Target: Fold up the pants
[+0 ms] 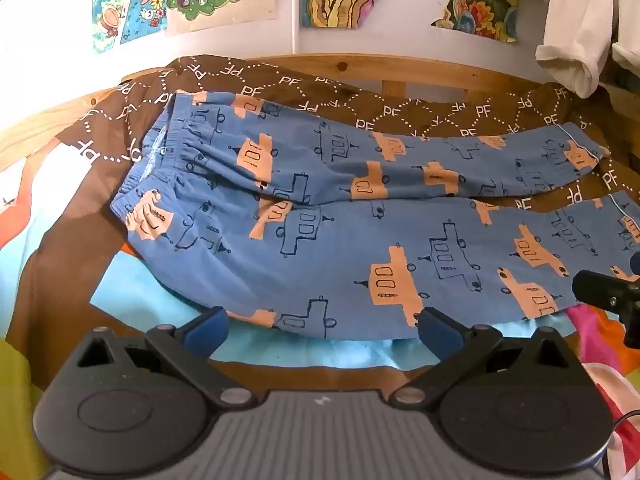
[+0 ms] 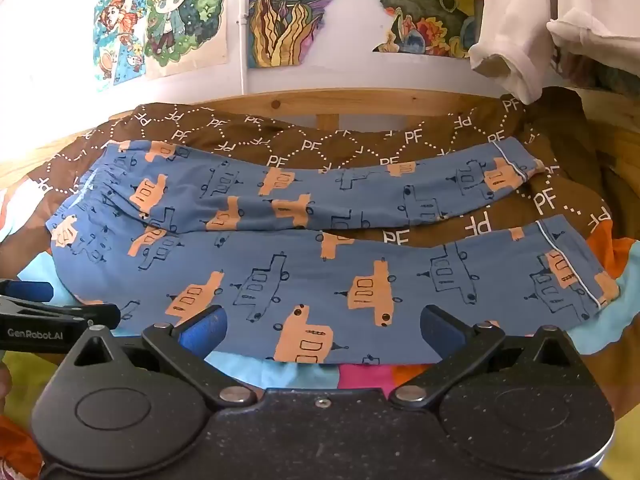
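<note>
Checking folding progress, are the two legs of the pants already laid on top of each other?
No, the pants lie spread with both legs side by side, brown blanket showing between them.

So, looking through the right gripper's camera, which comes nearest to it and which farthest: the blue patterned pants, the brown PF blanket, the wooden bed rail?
1. Blue patterned pants, just ahead.
2. Brown PF blanket, behind them.
3. Wooden bed rail, by the wall.

A pale wall (image 2: 312,78), brightly lit from the left, is hung with colourful drawings (image 2: 176,20), a thin white pipe (image 1: 295,4) is run down it, a light wooden bed frame (image 2: 332,98) is set against it, and white garments (image 2: 516,40) are hung at the right.
</note>
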